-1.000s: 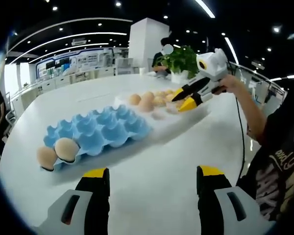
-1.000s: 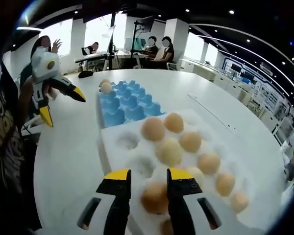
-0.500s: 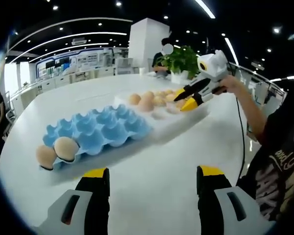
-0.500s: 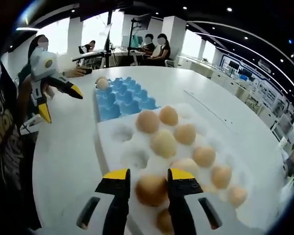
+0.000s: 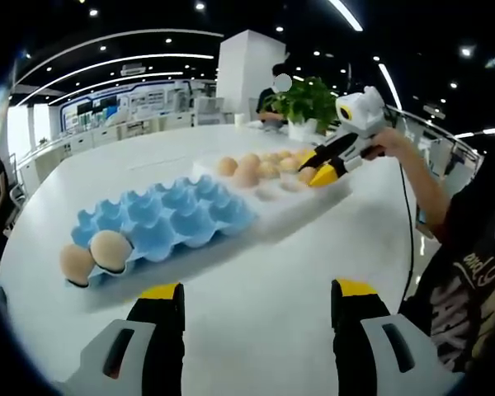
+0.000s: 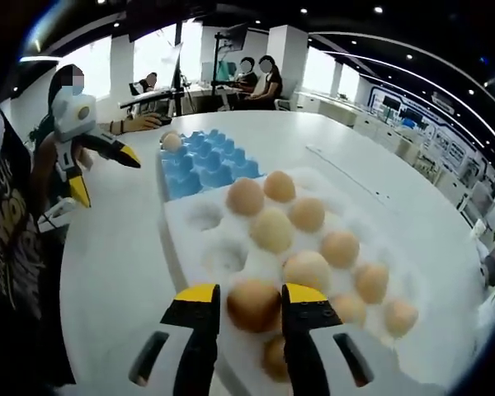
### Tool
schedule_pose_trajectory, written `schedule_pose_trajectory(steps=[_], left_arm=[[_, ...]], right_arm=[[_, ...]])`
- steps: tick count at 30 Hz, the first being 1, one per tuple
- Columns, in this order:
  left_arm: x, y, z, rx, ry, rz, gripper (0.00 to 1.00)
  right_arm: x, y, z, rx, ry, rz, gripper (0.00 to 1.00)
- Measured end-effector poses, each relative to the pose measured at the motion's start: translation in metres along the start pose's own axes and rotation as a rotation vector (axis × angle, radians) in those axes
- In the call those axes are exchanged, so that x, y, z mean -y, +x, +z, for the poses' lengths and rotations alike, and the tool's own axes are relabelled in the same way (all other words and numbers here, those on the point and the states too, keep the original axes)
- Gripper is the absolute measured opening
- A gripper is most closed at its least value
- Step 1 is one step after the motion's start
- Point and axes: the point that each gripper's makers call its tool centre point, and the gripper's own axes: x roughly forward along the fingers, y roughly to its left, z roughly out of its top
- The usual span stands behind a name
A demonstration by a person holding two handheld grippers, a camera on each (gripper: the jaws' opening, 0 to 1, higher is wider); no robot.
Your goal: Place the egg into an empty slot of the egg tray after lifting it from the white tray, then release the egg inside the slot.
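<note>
A brown egg (image 6: pixel 253 304) is seen clamped between the yellow-tipped fingers (image 6: pixel 200 307) of the right gripper (image 6: pixel 251 307), just above the white tray (image 6: pixel 181 239), where about ten more eggs sit in their hollows; whether the gripped egg has fully cleared its hollow cannot be told. Beyond the white tray, on the white worktop (image 6: pixel 107 272), the blue egg tray (image 6: pixel 205 165) is laid, with an egg at its far corner. In the left gripper view, the left gripper (image 5: pixel 256 301) is held over the bare worktop with its fingers (image 5: pixel 161 304) spread wide and nothing between them, near the blue egg tray, in which two eggs (image 5: pixel 95 256) are lodged.
</note>
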Motion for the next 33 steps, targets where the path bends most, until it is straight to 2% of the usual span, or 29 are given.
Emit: schedule_pose_trajectory(steps=[20, 33], left_arm=[[0.003, 0.002, -0.001, -0.003, 0.000, -0.008, 0.73], [0.003, 0.001, -0.002, 0.001, -0.003, -0.010, 0.73]], right_arm=[[0.015, 0.000, -0.002, -0.005, 0.046, 0.000, 0.27], [0.010, -0.002, -0.001, 0.011, 0.050, -0.016, 0.27]])
